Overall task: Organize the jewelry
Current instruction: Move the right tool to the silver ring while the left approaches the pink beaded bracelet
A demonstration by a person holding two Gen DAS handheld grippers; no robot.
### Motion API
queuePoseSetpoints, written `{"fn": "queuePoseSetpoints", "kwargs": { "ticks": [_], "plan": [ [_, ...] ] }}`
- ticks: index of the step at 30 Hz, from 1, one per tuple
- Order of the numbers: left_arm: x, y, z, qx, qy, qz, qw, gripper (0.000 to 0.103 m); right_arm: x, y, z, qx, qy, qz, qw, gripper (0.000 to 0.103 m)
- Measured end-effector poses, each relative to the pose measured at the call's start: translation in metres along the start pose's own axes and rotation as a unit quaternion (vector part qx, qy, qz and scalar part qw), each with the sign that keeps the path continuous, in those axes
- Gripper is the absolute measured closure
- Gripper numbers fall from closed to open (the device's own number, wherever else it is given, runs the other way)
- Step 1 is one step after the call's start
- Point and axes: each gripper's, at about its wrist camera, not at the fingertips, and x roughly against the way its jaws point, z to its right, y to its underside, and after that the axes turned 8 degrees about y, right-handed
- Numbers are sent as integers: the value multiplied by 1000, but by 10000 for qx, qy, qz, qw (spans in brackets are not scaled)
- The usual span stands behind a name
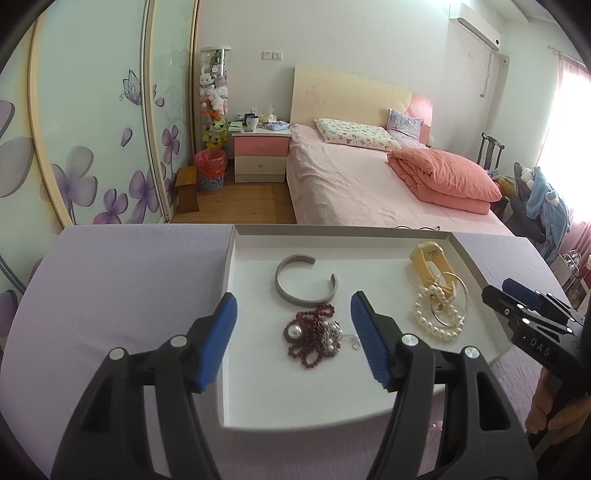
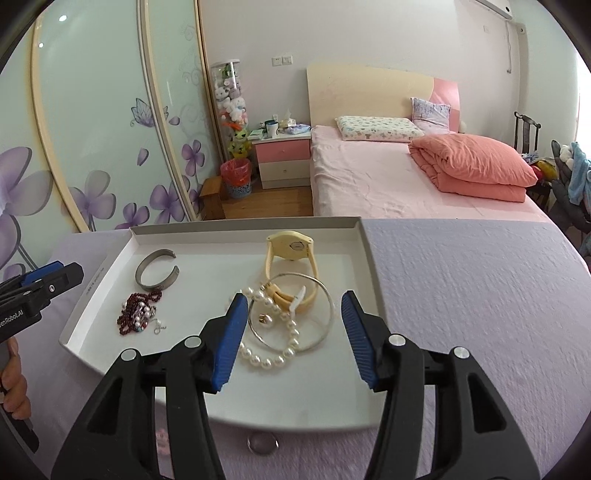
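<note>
Location: home bedroom. Indicators: pink bed (image 2: pixel 406 184) with headboard (image 2: pixel 369 92) at 12 o'clock; nightstand (image 2: pixel 282 158) and sliding floral wardrobe doors (image 2: pixel 92 129) at 10 o'clock; wall air conditioner (image 1: pixel 476 27) at 1 o'clock.

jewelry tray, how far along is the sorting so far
Early. Done: only the silver cuff lies by itself in the white tray. In hand: nothing; the left gripper and right gripper hover open. Left: the red bead tangle, and the pearl strand overlapping the thin bangle and yellow watch.

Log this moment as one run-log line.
left gripper: open, over red bead necklace | right gripper: open, over pearl bracelet | tray: jewelry unsorted
</note>
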Motion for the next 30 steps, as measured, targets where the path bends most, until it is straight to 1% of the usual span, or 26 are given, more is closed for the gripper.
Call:
{"fn": "queuePoseSetpoints", "kwargs": {
  "ticks": [4,8,10,12,18,20,22,30],
  "plan": [
    [14,10,3,-3,74,27,10000,34,15,11,8,-42,-20,-9,10000,48],
    [35,27,8,-33,192,87,9998,27,27,29,12,41,-87,-119,9999,49],
    [43,34,9,-45,240,90,9997,25,30,42,10,147,-146,-264,9994,49],
    [52,45,9,-50,288,95,9995,21,29,54,6,269,-170,-416,9986,51],
    [74,69,11,-109,428,86,9990,19,19,84,-10,621,-139,-806,9947,56],
    [81,77,11,-160,458,97,9988,19,15,88,-16,686,-132,-895,9935,59],
    [88,81,8,-165,475,116,9987,19,14,87,-21,731,-99,-887,9933,61],
    [95,84,1,-101,527,117,9985,18,8,81,-27,697,-60,-882,9936,68]
  ]
}}
